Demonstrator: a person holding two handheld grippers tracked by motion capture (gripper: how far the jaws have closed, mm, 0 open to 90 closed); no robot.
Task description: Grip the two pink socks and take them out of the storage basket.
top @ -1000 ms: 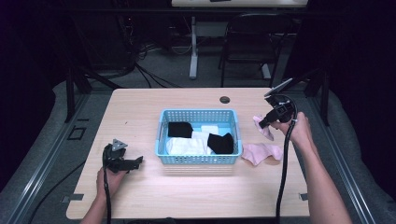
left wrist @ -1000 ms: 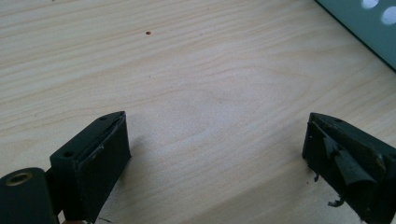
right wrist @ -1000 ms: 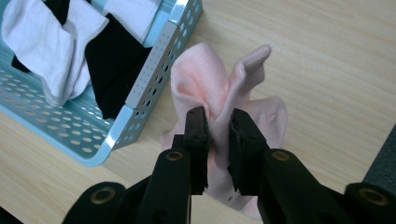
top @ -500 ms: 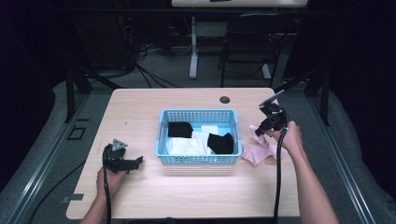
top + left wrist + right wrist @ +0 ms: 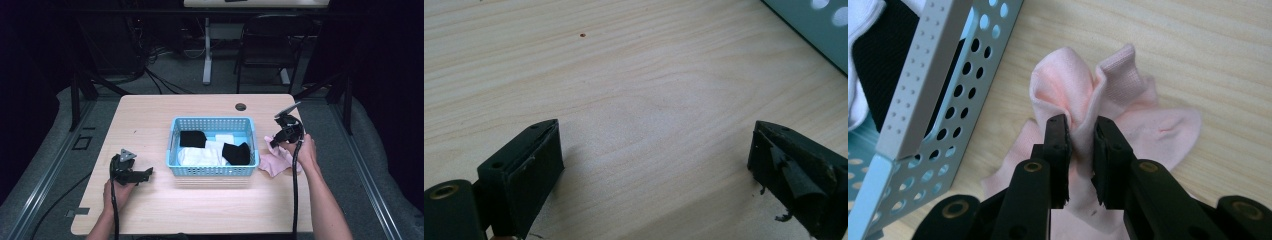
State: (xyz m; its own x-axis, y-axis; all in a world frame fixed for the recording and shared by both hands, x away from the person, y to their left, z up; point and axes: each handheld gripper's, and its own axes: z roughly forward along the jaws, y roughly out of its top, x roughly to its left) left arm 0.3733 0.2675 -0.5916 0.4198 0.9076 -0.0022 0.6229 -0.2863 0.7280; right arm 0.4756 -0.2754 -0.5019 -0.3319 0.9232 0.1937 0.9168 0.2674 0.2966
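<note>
High view is showing a person at a wooden table (image 5: 165,210), holding a gripper in each hand. At the right side, the right gripper (image 5: 278,140) is pinching a pink sock (image 5: 276,162) that is lying on the tabletop just beside the right wall of a blue basket (image 5: 214,171). Right gripper view is showing its jaws clamping a bunched fold of the sock (image 5: 1083,100), with the cloth puffing up above the pads and the rest spreading flat on the wood; the perforated basket wall (image 5: 933,90) is standing close by at the left. Inside the basket, black and white clothes are lying mixed together. The left gripper (image 5: 145,173) is sitting low over the table, well apart from the basket's left side. Left gripper view is showing its jaws standing wide apart with bare wood between them and a corner of the basket (image 5: 819,30) at the upper right.
</note>
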